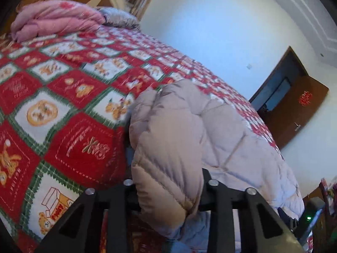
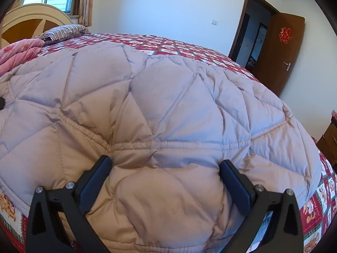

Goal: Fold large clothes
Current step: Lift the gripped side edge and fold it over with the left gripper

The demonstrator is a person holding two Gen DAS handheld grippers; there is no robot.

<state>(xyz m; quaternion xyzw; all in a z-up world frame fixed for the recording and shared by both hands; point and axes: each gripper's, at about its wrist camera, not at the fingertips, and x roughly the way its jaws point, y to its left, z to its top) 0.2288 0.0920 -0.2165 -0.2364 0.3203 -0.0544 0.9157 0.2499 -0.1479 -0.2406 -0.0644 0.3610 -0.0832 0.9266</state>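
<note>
A pale lilac-beige quilted down jacket lies spread on the bed and fills most of the right wrist view. My right gripper stands open at its near hem. The padding bulges up between its dark pads, which rest against the fabric at each side. In the left wrist view a thick fold of the same jacket rises between the fingers of my left gripper, which is shut on it. The puffy fabric hides most of the left fingertips.
The bed carries a red, white and green patchwork bedspread. A folded pink quilt and a striped pillow lie by the headboard. An open brown door is at the right, and wooden furniture stands beside the bed.
</note>
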